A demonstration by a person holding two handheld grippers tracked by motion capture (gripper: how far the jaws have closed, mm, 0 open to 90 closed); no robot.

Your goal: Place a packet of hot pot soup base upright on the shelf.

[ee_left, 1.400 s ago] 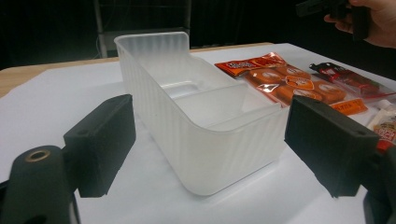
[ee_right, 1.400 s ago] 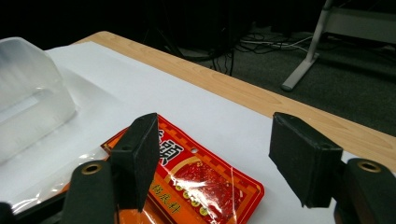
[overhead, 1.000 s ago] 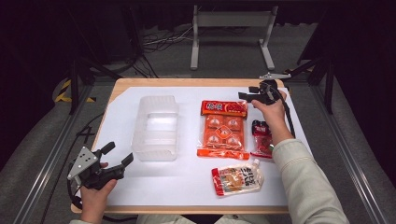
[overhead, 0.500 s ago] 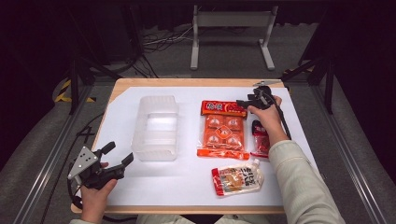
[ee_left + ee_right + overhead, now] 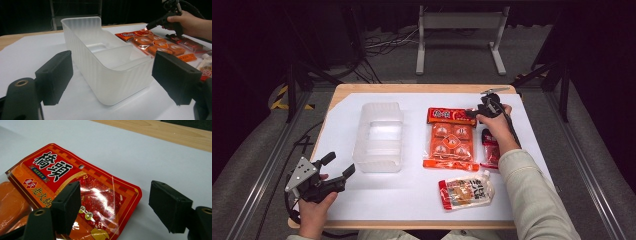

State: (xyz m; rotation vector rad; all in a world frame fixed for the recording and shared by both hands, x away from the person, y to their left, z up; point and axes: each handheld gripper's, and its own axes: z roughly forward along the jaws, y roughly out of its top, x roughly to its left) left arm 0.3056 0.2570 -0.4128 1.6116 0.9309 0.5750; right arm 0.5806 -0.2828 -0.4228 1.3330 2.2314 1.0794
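Spanning a wooden table (image 5: 343,92), a white sheet carries a clear plastic bin (image 5: 379,136) and snack packs. Right of it, the orange pack (image 5: 451,138) lies long axis away from the person, its far corner just under the right gripper (image 5: 115,206), whose jaws have just been opening, nothing between them. The left gripper (image 5: 338,166) waits wide, well apart.

One clear tub (image 5: 378,137), four food packets (image 5: 450,142), two grippers (image 5: 337,172).

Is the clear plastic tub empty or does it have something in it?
Empty. The clear tub stands upright and its bare bottom shows in the left gripper view.
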